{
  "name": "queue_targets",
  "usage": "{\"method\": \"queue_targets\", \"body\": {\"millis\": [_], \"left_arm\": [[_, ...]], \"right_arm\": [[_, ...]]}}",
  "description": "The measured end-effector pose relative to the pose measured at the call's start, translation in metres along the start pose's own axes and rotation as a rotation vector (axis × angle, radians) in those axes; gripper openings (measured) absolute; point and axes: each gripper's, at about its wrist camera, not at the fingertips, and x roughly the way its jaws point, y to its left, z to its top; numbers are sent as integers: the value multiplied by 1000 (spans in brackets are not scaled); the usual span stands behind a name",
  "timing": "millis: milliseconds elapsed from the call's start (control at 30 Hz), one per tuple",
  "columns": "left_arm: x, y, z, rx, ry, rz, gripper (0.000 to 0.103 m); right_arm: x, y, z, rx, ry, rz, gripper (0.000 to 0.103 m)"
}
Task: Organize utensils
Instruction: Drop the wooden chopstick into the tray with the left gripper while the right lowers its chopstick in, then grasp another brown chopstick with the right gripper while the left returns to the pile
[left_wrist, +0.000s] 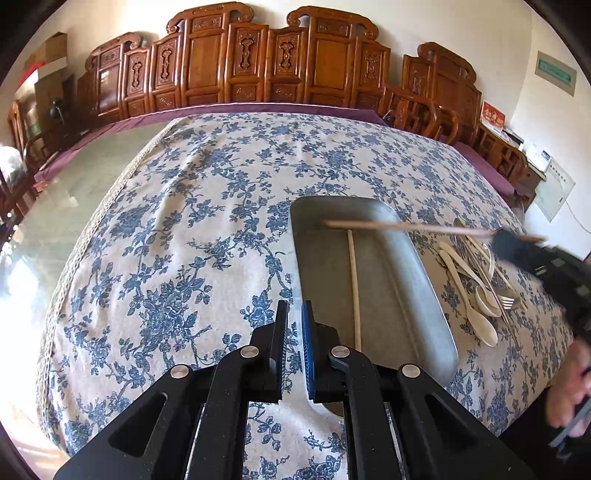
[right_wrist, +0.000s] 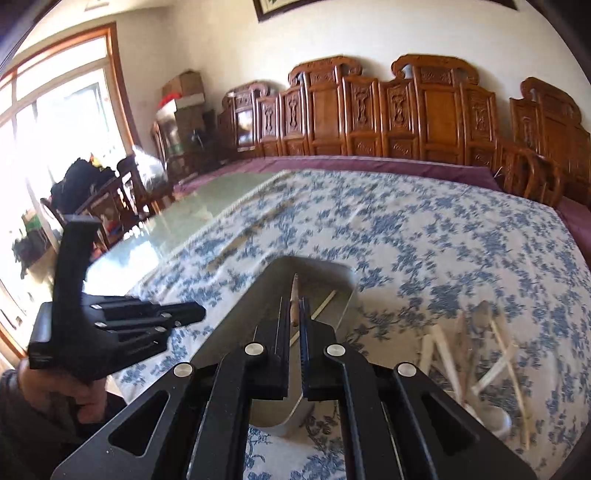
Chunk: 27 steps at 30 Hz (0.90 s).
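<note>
Here my right claw (right_wrist: 295, 314) is clamped on a wooden chopstick (left_wrist: 406, 227), holding it level across the far end of the metal tray (left_wrist: 417, 280), where another chopstick (left_wrist: 354, 284) already lies lengthwise. My left claw (left_wrist: 294, 321) hangs narrowly parted and empty just beside the tray's near corner, over the floral-clothed surface (left_wrist: 184, 221). The spoons and fork pile (left_wrist: 476, 280) rests right of the tray.

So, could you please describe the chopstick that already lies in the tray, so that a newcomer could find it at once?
On the blue floral tablecloth sits a long grey metal tray. A single pale wooden chopstick lies flat along its floor, lengthwise. Unlike the darker chopstick held across the tray by the right gripper, or the utensil pile beside the tray, it rests alone inside.
</note>
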Motion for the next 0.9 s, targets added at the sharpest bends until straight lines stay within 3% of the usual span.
{"method": "queue_targets", "body": {"millis": [333,667,767,900], "left_arm": [[2,3,0,-4,-2,-3,6],[2,1,0,3,-4,-5,6],[2,-3,0,11,-7,-9,6],[3,-9,1,18,-9,-21,6]], "right_arm": [[35,15,-16,-16,93,2,7],[39,19,-28,-22,147,37,10],[34,19,-30,-30,144,55,23],[25,15,-29,-27,137,76,23]]}}
